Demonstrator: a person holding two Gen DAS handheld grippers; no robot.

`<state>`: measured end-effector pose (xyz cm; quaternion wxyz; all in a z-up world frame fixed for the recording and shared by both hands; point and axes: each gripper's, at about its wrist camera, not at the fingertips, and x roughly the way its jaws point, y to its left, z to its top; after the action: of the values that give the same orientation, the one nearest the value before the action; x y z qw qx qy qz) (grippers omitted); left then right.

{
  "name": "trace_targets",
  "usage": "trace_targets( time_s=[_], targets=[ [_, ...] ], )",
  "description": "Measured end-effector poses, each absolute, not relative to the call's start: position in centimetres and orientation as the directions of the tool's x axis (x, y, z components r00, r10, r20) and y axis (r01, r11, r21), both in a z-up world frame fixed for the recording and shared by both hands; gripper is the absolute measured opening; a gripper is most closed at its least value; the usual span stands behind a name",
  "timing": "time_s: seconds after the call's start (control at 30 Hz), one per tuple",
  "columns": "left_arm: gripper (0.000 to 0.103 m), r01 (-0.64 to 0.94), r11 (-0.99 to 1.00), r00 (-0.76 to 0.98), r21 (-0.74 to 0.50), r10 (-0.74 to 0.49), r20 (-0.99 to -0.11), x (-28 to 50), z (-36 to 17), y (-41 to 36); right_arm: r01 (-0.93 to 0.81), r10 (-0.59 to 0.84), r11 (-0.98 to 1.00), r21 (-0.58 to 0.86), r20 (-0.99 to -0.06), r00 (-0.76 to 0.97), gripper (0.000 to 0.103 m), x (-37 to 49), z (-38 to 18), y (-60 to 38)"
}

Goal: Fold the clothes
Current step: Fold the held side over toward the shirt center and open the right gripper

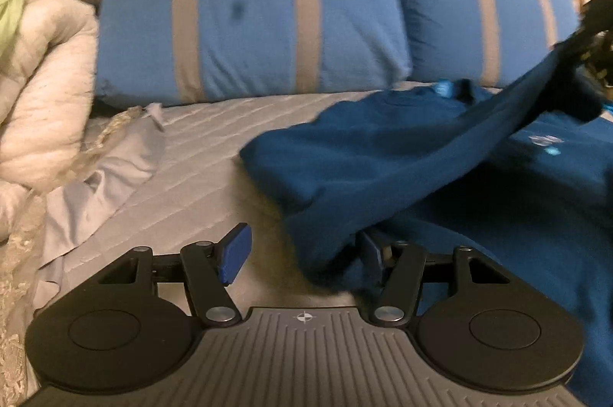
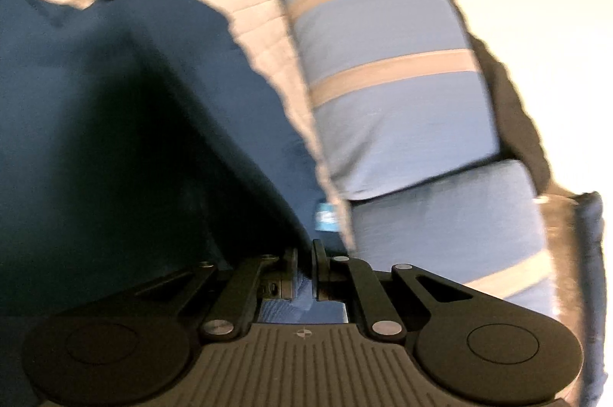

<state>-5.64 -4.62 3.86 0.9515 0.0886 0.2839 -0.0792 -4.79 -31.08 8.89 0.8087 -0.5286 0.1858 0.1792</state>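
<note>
one dark blue garment point(image 1: 383, 162) lies rumpled on the bed point(image 1: 214, 154) before the striped pillows point(image 1: 245, 16), no fold finished as i judge: my right tool point(image 2: 304, 263) is clamped on its edge, my left tool point(image 1: 302, 254) half open, gripping nothing.

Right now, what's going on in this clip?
A person with handheld tongs in each hand is folding a dark blue T-shirt on a bed with a grey quilted cover, in front of two blue pillows with grey stripes. The right tongs are shut on a pinch of the shirt's fabric and hold that edge up off the bed. The left tongs are open at the shirt's near corner, where some fabric lies between the pads, not gripped.
</note>
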Motion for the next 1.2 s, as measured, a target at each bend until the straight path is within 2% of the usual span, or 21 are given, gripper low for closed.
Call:
trace_targets(
  time_s=[0.13, 0.17, 0.23, 0.27, 0.3, 0.37, 0.5, 0.57, 0.67, 0.77, 0.93, 1.0, 1.03, 1.1, 1.17, 1.2],
  targets=[
    [0.057, 0.190, 0.969, 0.821, 0.158, -0.069, -0.566, -4.6, 3.9, -5.0, -0.378, 0.053, 0.406, -0.832, -0.391, 0.919, 0.008, -4.2, 10.9, -32.1],
    [0.049, 0.196, 0.964, 0.823, 0.178, -0.063, -0.565, -4.5, 4.1, -5.2, -0.335, 0.035, 0.410, -0.848, -0.352, 0.935, 0.008, -4.0, 11.4, -32.5],
    [0.041, 0.236, 0.944, 0.832, 0.232, -0.073, -0.550, -4.9, 4.6, -6.1, -0.247, -0.003, 0.402, -0.881, -0.271, 0.963, 0.008, -3.9, 12.2, -33.4],
    [0.029, 0.254, 0.930, 0.836, 0.266, -0.073, -0.543, -5.2, 4.8, -6.7, -0.242, -0.013, 0.391, -0.888, -0.268, 0.963, 0.008, -4.3, 12.2, -33.8],
    [0.018, 0.268, 0.917, 0.835, 0.295, -0.068, -0.546, -5.4, 4.9, -7.2, -0.250, -0.021, 0.380, -0.891, -0.278, 0.960, 0.008, -4.7, 12.2, -34.3],
    [0.010, 0.293, 0.892, 0.825, 0.343, -0.055, -0.563, -5.5, 4.8, -8.2, -0.299, -0.035, 0.372, -0.879, -0.335, 0.942, 0.008, -5.5, 11.7, -35.0],
    [0.010, 0.321, 0.858, 0.801, 0.401, -0.020, -0.599, -5.3, 3.7, -9.0, -0.535, -0.021, 0.453, -0.713, -0.609, 0.793, 0.008, -6.7, 8.7, -36.8],
    [0.010, 0.327, 0.855, 0.792, 0.403, -0.015, -0.610, -5.2, 3.5, -9.0, -0.608, 0.009, 0.511, -0.608, -0.703, 0.711, 0.008, -7.0, 7.1, -37.7],
    [0.010, 0.332, 0.850, 0.787, 0.408, -0.011, -0.617, -5.1, 3.4, -9.1, -0.604, 0.030, 0.575, -0.552, -0.724, 0.689, 0.008, -7.3, 6.3, -38.5],
    [0.010, 0.326, 0.849, 0.792, 0.416, -0.005, -0.611, -5.0, 3.5, -9.2, -0.551, 0.017, 0.598, -0.582, -0.678, 0.735, 0.008, -7.5, 7.6, -38.6],
    [0.013, 0.305, 0.853, 0.804, 0.424, 0.007, -0.594, -5.0, 3.9, -9.5, -0.447, -0.044, 0.446, -0.775, -0.518, 0.854, 0.009, -11.4, 9.5, -36.4],
    [0.019, 0.303, 0.857, 0.795, 0.417, 0.013, -0.606, -4.9, 3.8, -9.4, -0.416, -0.053, 0.389, -0.822, -0.471, 0.881, 0.019, -13.2, 9.1, -35.7],
    [0.023, 0.303, 0.860, 0.788, 0.411, 0.016, -0.615, -4.9, 3.8, -9.3, -0.432, -0.052, 0.383, -0.817, -0.486, 0.872, 0.024, -13.8, 8.1, -35.9],
    [0.048, 0.308, 0.870, 0.772, 0.385, 0.008, -0.635, -5.1, 4.1, -8.9, -0.494, -0.045, 0.417, -0.763, -0.560, 0.827, 0.051, -14.3, 6.1, -36.8],
    [0.053, 0.315, 0.885, 0.767, 0.342, -0.025, -0.642, -6.1, 4.9, -8.3, -0.533, -0.035, 0.473, -0.702, -0.619, 0.784, 0.055, -15.1, 4.4, -38.2],
    [0.059, 0.321, 0.892, 0.766, 0.318, -0.047, -0.641, -6.7, 5.4, -7.9, -0.531, -0.039, 0.500, -0.684, -0.631, 0.775, 0.055, -15.2, 3.9, -39.1]
  ],
)
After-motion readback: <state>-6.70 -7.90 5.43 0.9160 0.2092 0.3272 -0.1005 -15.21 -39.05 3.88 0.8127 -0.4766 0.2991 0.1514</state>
